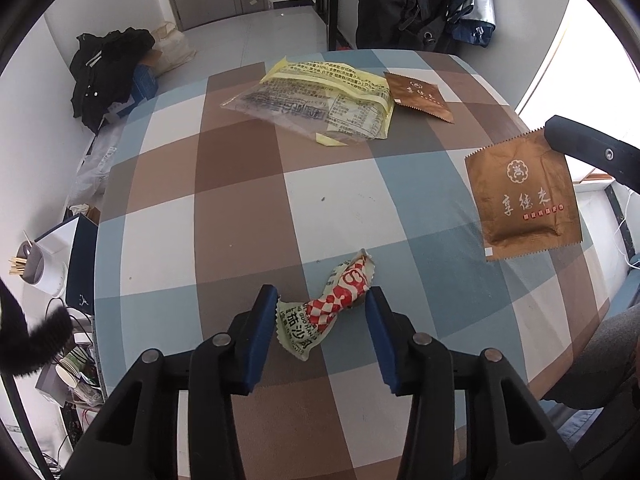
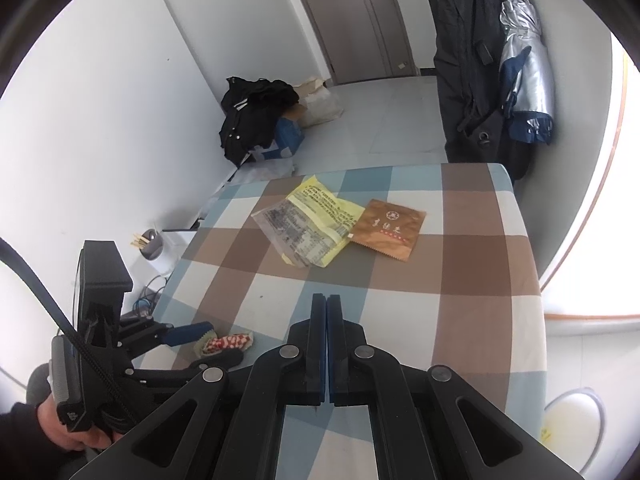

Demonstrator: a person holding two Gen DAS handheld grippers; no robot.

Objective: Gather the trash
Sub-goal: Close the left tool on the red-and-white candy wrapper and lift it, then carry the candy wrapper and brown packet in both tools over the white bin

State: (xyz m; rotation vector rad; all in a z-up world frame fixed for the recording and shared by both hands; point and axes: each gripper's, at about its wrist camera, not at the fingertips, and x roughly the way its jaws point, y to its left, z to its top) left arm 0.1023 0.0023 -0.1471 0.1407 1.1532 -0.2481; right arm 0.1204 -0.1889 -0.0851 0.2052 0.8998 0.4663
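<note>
red-checked wrapper (image 1: pixel 336 308) between left gripper (image 1: pixel 320 316) fingers (image 1: pixel 262 320), perhaps touching

White walls (image 2: pixel 120 120) enclose a small room with a pale grey tiled floor (image 2: pixel 380 120). A grey-brown door (image 2: pixel 352 20) stands at the far end. A table under a checked cloth (image 2: pixel 480 260) of blue, brown and white fills the foreground. Dark coats (image 2: pixel 468 60) hang on the right — beside them a silver folded umbrella (image 2: pixel 524 48). Bright daylight pours in from a window (image 2: pixel 600 220) on the right; black clothing (image 2: pixel 252 112) is heaped on boxes by the left wall.
</note>
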